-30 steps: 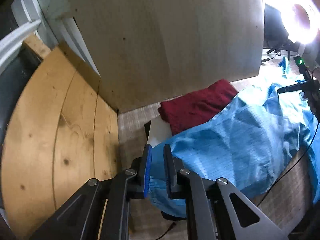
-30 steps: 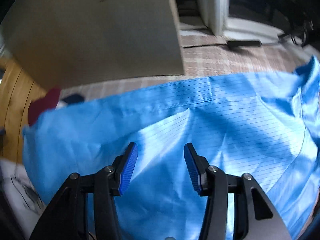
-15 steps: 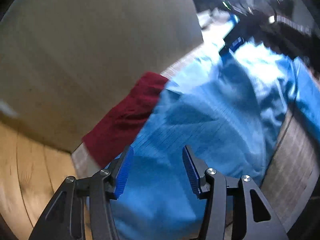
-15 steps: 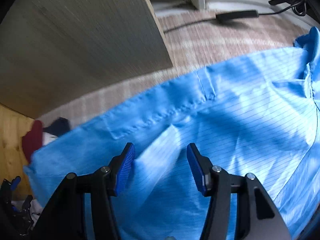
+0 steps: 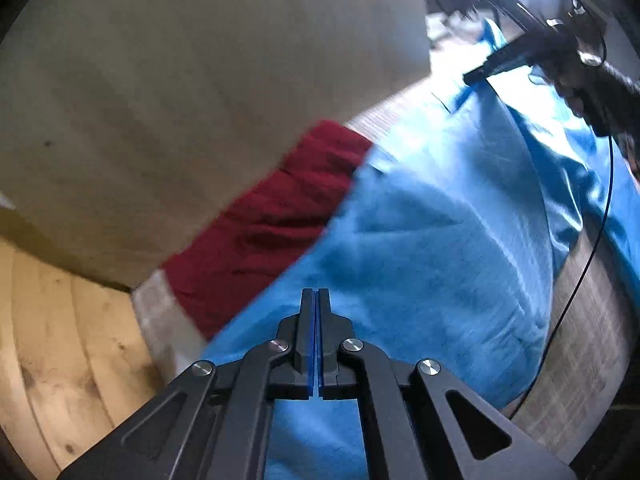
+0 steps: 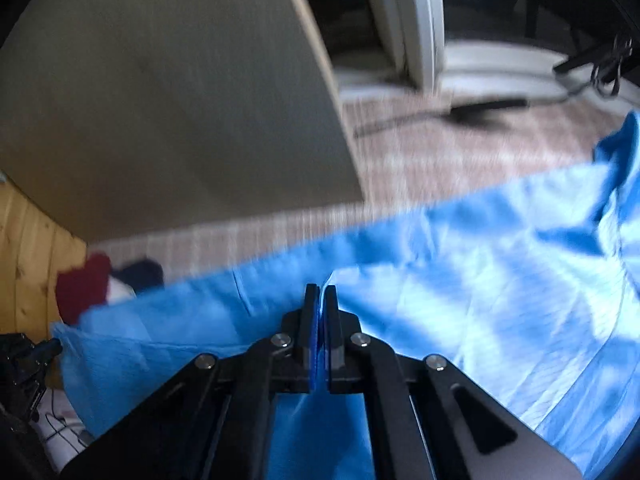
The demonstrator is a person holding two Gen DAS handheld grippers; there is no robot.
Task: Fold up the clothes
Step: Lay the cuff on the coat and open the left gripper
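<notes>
A blue striped garment (image 5: 440,240) lies spread on a woven mat; it also fills the right wrist view (image 6: 460,300). My left gripper (image 5: 317,300) is shut over the garment's near part; whether cloth sits between its pads is hard to see. My right gripper (image 6: 321,300) is shut on a raised fold of the blue garment. The right gripper also shows at the far side in the left wrist view (image 5: 520,56), pinching the cloth.
A folded dark red cloth (image 5: 272,220) lies beside the garment, also in the right wrist view (image 6: 82,284). A large beige board (image 5: 180,80) stands behind. Wooden planks (image 5: 60,360) are at the left. A thin black cable (image 5: 580,260) crosses the garment.
Both grippers were open half a second ago and are now shut. The right gripper has closed on a fold of the blue garment. The left gripper moved over the garment.
</notes>
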